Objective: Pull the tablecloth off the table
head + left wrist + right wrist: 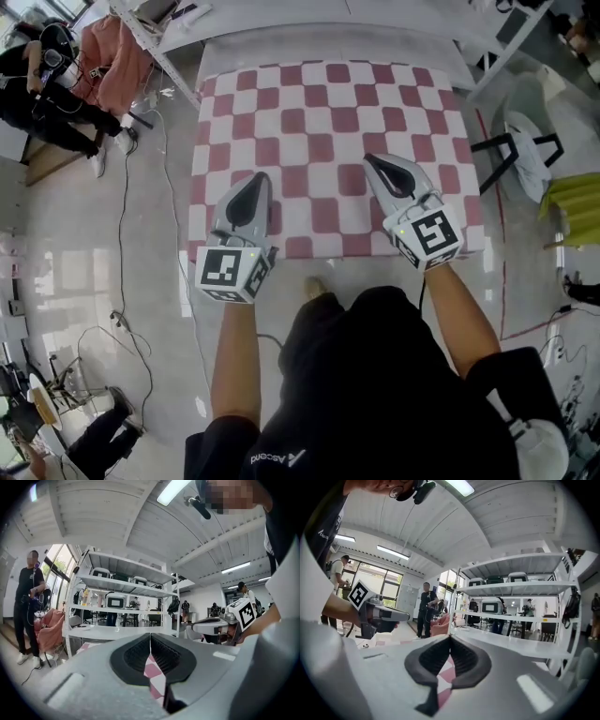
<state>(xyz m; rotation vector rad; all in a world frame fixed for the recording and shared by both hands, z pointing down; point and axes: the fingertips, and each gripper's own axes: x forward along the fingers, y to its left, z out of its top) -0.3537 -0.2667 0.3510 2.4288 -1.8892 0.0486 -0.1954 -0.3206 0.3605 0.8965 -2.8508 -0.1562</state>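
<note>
A red-and-white checked tablecloth (319,122) lies flat over the table, its near edge hanging toward me. My left gripper (260,178) is over the cloth's front left part, jaws shut, tips pointing to the far side. My right gripper (372,159) is over the front right part, also shut. In the left gripper view the black pads (161,656) meet at the tips of the left gripper (150,634), with a sliver of checked cloth (154,674) showing below them. In the right gripper view the right gripper (450,637) has its pads closed together, with the cloth (446,667) showing underneath. Neither gripper visibly pinches the cloth.
A white bench (309,19) and shelving stand just behind the table. A black-legged stool (520,141) and a yellow-green object (574,202) stand to the right. A person (47,84) stands at far left beside a pink chair (117,56). Cables (127,244) run over the floor on the left.
</note>
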